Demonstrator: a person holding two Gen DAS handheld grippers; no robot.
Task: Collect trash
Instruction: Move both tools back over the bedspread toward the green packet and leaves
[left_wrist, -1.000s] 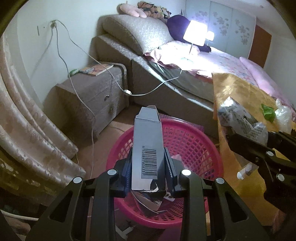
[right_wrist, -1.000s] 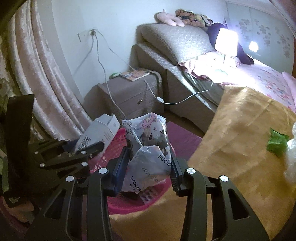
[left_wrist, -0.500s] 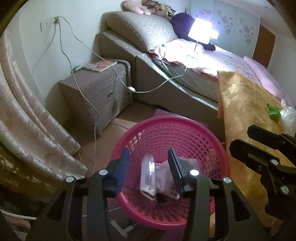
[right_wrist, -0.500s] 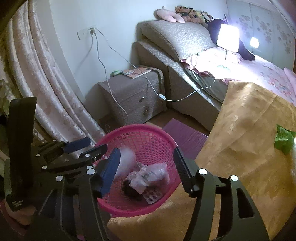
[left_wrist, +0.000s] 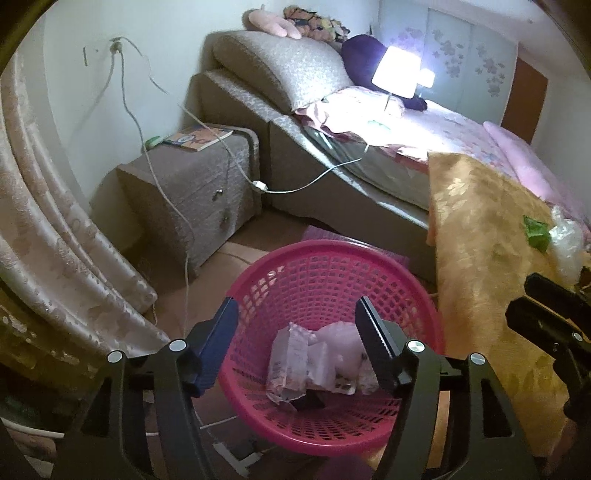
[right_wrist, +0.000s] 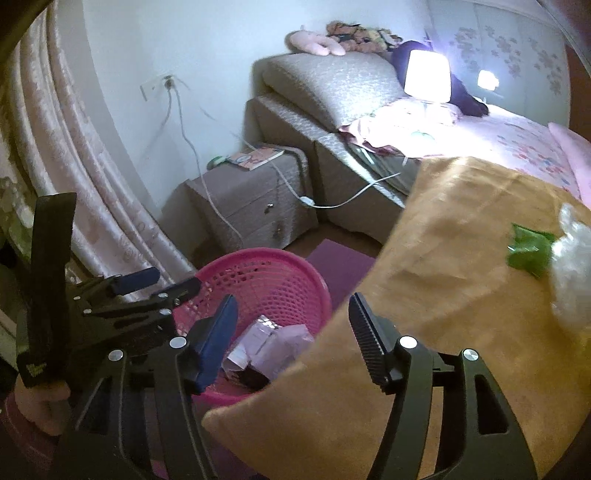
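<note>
Bedroom, dim, lit mainly by a lamp (left_wrist: 396, 72) standing on the bed (left_wrist: 424, 147). Nightstand (left_wrist: 192, 192) sits against the wall beside the bed, a book (left_wrist: 197, 137) on top, cables hanging from the wall socket across it. Curtain (left_wrist: 55, 229) runs down the left side.

Pink basket (left_wrist: 402, 284) is on the floor between nightstand and the table (right_wrist: 443, 277) with the gold cloth. Trash inside the basket: a crumpled wrapper (left_wrist: 291, 360), pale plastic packaging (left_wrist: 340, 354) touching it, and something dark under them that I can't identify.

Your left gripper (left_wrist: 297, 343) hangs over the basket, pointing down into it. Its fingers (left_wrist: 218, 343) are released and opening; nothing is pinched between them, the trash seen in the gap lies on the basket bottom.

Your right gripper (right_wrist: 291, 332) is over the table's near corner, at the basket's edge. Its fingers (right_wrist: 364, 336) are also released and opening, nothing gripped; the view is a bit motion-blurred.

Left on the table: a green scrap (right_wrist: 528, 249) and a clear crumpled plastic bag (right_wrist: 572, 266), touching each other, at the table's right side, well apart from both grippers. Purple mat (right_wrist: 340, 266) lies on the floor beyond the basket.
</note>
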